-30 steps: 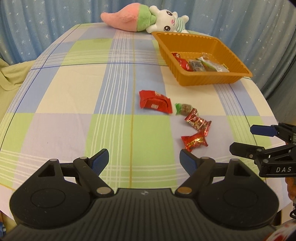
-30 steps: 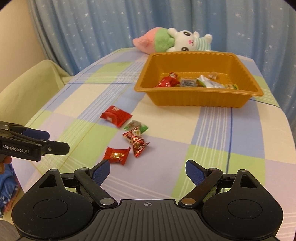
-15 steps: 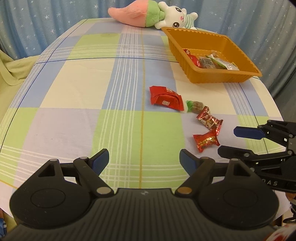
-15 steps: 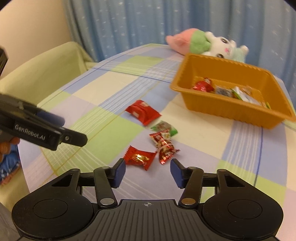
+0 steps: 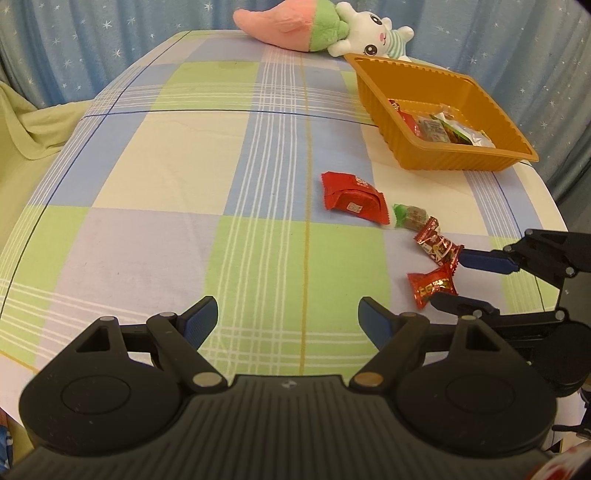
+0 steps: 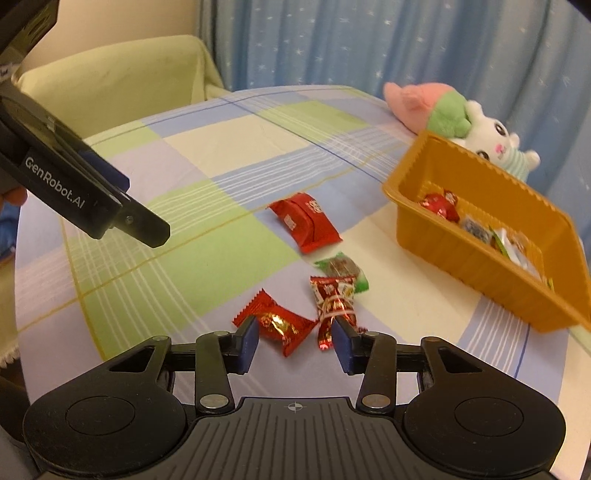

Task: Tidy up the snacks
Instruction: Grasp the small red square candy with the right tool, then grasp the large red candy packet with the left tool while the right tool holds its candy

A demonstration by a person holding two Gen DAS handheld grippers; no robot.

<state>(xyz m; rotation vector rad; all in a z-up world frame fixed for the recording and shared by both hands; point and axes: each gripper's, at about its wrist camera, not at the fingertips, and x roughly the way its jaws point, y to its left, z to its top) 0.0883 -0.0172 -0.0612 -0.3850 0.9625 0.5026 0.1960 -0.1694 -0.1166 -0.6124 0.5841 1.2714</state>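
Four snacks lie loose on the checked cloth: a large red packet (image 5: 352,197) (image 6: 304,221), a green-wrapped sweet (image 5: 410,214) (image 6: 341,269), a red twisted candy (image 5: 437,245) (image 6: 334,302) and a red-and-gold candy (image 5: 432,288) (image 6: 280,325). My right gripper (image 6: 295,345) (image 5: 447,277) is low over the cloth. Its jaws are closing with the red-and-gold candy between them, and a gap still shows on the candy's right side. The right pad brushes the twisted candy. My left gripper (image 5: 288,317) (image 6: 136,210) hovers open over bare cloth, holding nothing. The orange tray (image 5: 443,158) (image 6: 480,273) holds several wrapped snacks.
A pink, green and white plush toy (image 5: 317,26) (image 6: 443,107) lies at the far edge behind the tray. A pale green covered seat (image 6: 110,77) stands beyond the table's left side. Blue starred curtains hang behind. The table's rounded edge runs close to the tray's right.
My right gripper rolled, came down toward the candies and narrowed its jaws from wide to either side of the red-and-gold candy. The left gripper stayed in place and kept its opening.
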